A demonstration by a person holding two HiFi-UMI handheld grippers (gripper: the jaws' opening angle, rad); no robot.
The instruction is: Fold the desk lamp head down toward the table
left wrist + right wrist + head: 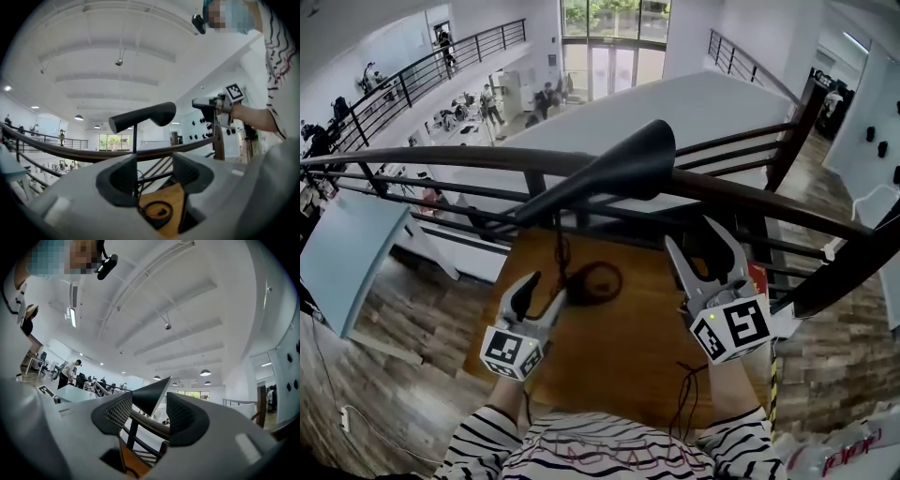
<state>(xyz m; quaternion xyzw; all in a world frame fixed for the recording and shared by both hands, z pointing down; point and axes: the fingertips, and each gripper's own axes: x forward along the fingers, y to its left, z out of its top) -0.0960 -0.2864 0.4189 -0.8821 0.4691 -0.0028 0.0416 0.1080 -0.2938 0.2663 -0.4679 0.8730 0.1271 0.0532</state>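
Note:
A black desk lamp stands on the wooden table (628,352). Its long head (609,173) is raised and tilted, on a thin stem above a ring-shaped base (595,281). My left gripper (544,292) is low beside the stem, jaws open. In the left gripper view the stem (135,161) runs up between the jaws, close to the left pad, with the head (143,117) above and the base (157,212) below. My right gripper (692,232) is open to the right of the lamp and below its head. In the right gripper view the head (150,397) shows beyond the open jaws.
A dark balcony railing (441,159) runs right behind the table, with an open hall far below. A thin black cable (684,394) lies on the near part of the table. The right gripper (211,105) shows in the left gripper view.

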